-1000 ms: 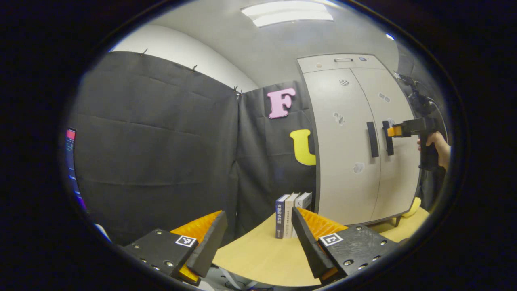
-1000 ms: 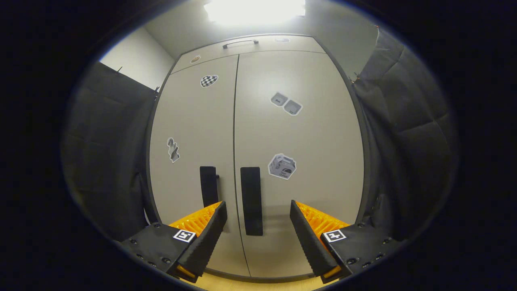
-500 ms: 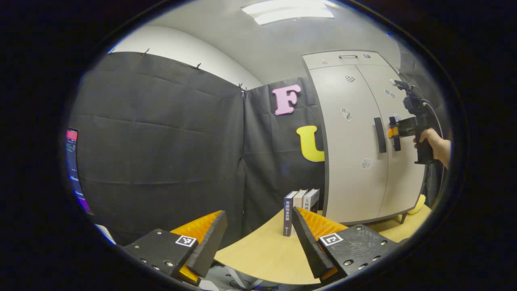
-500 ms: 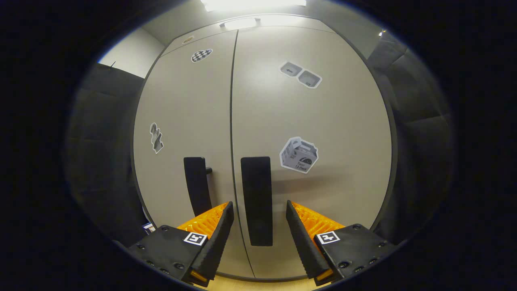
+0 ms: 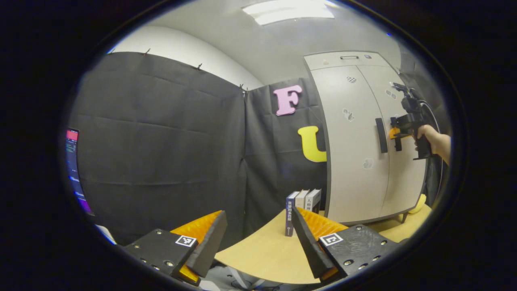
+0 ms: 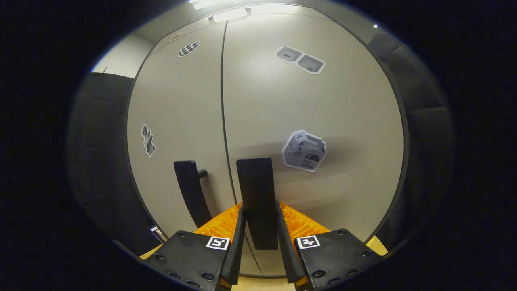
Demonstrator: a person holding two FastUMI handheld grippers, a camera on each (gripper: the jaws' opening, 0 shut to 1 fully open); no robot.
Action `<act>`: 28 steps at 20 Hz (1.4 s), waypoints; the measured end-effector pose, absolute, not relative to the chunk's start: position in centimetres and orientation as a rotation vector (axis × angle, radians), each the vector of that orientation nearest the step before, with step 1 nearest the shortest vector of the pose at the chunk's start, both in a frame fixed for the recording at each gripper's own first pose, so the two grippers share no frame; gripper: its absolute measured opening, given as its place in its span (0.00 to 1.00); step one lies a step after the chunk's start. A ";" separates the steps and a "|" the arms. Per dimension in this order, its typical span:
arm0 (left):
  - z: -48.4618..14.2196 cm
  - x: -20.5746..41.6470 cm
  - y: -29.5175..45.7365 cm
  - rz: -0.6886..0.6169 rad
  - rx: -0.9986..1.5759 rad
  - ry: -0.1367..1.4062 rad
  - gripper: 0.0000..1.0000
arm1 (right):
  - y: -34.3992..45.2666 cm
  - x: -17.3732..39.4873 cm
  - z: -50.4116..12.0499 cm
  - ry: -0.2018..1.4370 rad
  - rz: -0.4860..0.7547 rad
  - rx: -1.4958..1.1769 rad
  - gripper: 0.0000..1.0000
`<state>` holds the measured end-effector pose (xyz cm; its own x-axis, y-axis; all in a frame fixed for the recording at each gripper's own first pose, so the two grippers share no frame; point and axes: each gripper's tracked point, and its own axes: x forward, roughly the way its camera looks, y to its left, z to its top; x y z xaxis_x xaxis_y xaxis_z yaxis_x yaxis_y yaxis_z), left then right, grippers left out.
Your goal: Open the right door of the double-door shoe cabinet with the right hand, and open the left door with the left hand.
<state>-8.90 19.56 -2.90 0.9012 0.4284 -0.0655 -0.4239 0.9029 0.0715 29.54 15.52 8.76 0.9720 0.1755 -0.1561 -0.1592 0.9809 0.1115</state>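
1. Your right gripper (image 6: 258, 246) has its fingers closed on the right door's handle (image 6: 255, 190), one finger on each side of its lower half.
2. That handle is a stiff, smooth upright bar; grip it firmly, since it could slide through.
3. The right door (image 6: 323, 105) probably swings lightly on its hinges.
4. Your left gripper (image 5: 258, 238) hangs open over the bench (image 5: 262, 254), well apart from the left door's handle (image 5: 380, 134), up and right of its fingers.

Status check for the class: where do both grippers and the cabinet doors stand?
Right gripper clamped on right door handle. Left gripper open, far from cabinet. Both doors shut. Nothing blocking.
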 end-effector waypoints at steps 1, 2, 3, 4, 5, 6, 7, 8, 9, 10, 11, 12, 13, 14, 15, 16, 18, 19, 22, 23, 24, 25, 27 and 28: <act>-2.8 -8.8 19.5 0.437 0.056 0.079 0.94 | 15.5 29.3 8.8 0.171 0.175 0.087 0.31; -2.7 -8.8 19.3 0.432 0.056 0.076 0.94 | 15.6 29.6 8.5 0.171 0.173 0.069 0.33; -2.5 -8.7 19.2 0.427 0.055 0.073 0.94 | 15.6 29.7 8.4 0.177 0.173 0.051 0.26; -2.5 -8.6 19.0 0.420 0.054 0.071 0.94 | 15.6 29.9 8.4 0.176 0.173 0.055 0.25; -2.4 -8.5 18.8 0.415 0.055 0.068 0.94 | 15.6 29.4 8.4 0.190 0.176 0.060 0.13; -2.3 -8.6 18.6 0.409 0.055 0.064 0.94 | 15.6 29.5 8.4 0.197 0.182 0.058 0.16; -2.1 -8.5 18.5 0.404 0.056 0.060 0.94 | 15.6 29.2 8.3 0.212 0.186 0.058 0.16; -2.0 -8.6 18.5 0.398 0.055 0.057 0.94 | 15.6 29.2 8.3 0.214 0.191 0.060 0.16; -1.8 -8.5 18.4 0.393 0.055 0.053 0.94 | 15.6 28.9 8.4 0.212 0.197 0.063 0.16; -1.7 -8.5 18.3 0.389 0.054 0.052 0.94 | 15.6 28.5 8.3 0.213 0.205 0.068 0.16; -1.7 -8.2 18.2 0.383 0.053 0.050 0.94 | 15.5 28.2 8.4 0.207 0.210 0.072 0.16; -1.6 -8.0 17.9 0.375 0.050 0.048 0.94 | 15.4 27.7 8.4 0.206 0.219 0.072 0.19; -1.5 -7.9 17.5 0.364 0.048 0.045 0.94 | 15.2 27.4 8.5 0.203 0.228 0.072 0.16; -1.4 -7.7 17.1 0.352 0.049 0.042 0.94 | 15.2 26.9 8.4 0.204 0.245 0.073 0.16; -1.3 -7.5 16.7 0.341 0.053 0.041 0.94 | 15.0 26.5 8.4 0.207 0.259 0.075 0.16; -1.4 -7.2 16.2 0.329 0.054 0.041 0.94 | 14.7 25.8 8.4 0.210 0.271 0.077 0.16; -1.3 -6.6 15.0 0.301 0.050 0.037 0.94 | 14.4 25.1 8.5 0.209 0.283 0.076 0.16; -1.3 -6.3 14.4 0.286 0.049 0.035 0.94 | 14.3 24.8 8.6 0.208 0.287 0.073 0.16; -1.0 -5.6 12.9 0.249 0.054 0.030 0.94 | 13.4 23.0 8.6 0.207 0.305 0.076 0.16; -0.9 -5.3 12.4 0.238 0.054 0.027 0.94 | 13.0 22.5 8.7 0.209 0.312 0.078 0.16; -0.9 -5.1 11.9 0.228 0.053 0.025 0.94 | 12.8 22.0 8.7 0.210 0.318 0.080 0.16; -0.9 -4.8 11.4 0.218 0.051 0.024 0.94 | 12.5 21.6 8.8 0.212 0.324 0.080 0.16; -0.8 -4.5 10.3 0.195 0.048 0.023 0.94 | 12.0 20.7 8.9 0.214 0.335 0.075 0.16; -0.9 -4.3 9.7 0.184 0.047 0.023 0.94 | 11.7 20.2 8.9 0.215 0.340 0.074 0.16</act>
<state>-4.32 9.73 -0.87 0.9829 0.1834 -0.0188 -0.1823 0.9820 0.0493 20.22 11.67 8.88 0.9203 0.3382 -0.1969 -0.3225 0.9404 0.1082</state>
